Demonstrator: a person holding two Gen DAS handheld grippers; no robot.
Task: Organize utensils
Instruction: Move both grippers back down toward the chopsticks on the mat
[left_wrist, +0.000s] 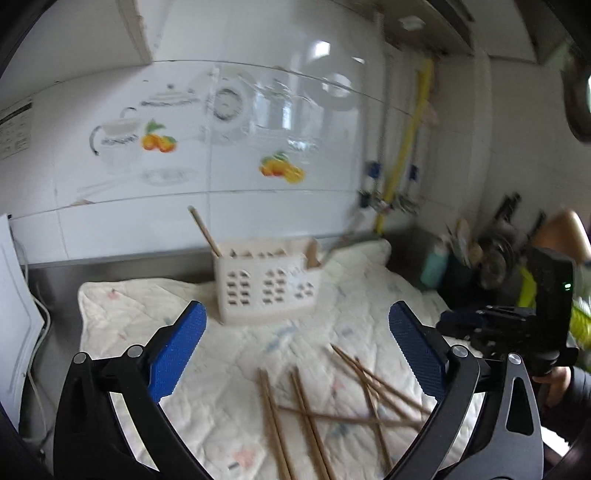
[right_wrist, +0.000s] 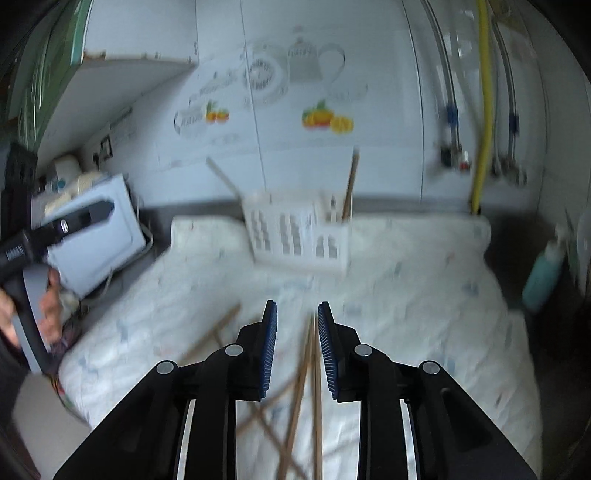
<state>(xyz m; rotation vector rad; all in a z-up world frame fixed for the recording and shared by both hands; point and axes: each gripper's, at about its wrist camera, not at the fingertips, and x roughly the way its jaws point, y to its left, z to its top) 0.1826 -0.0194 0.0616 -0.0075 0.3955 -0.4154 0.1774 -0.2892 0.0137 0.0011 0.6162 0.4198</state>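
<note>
Several wooden chopsticks (left_wrist: 314, 406) lie crossed on a quilted white cloth (left_wrist: 147, 314). Behind them stands a white perforated utensil holder (left_wrist: 266, 284) with one chopstick (left_wrist: 205, 232) leaning out of its left end. My left gripper (left_wrist: 297, 310) hangs over the cloth with its jaws wide open and nothing between them. In the right wrist view my right gripper (right_wrist: 297, 304) hovers low over the chopsticks (right_wrist: 301, 384). Its jaws are a narrow gap apart and grip nothing. The holder (right_wrist: 295, 229) sits farther back with sticks leaning out of both ends.
A teal bottle (left_wrist: 434, 266) and a dark pot of utensils (left_wrist: 480, 258) stand at the right. A white appliance (right_wrist: 96, 236) sits left of the cloth. A yellow pipe (left_wrist: 406, 147) runs down the tiled wall. A hand (left_wrist: 554, 380) holds the right gripper's handle.
</note>
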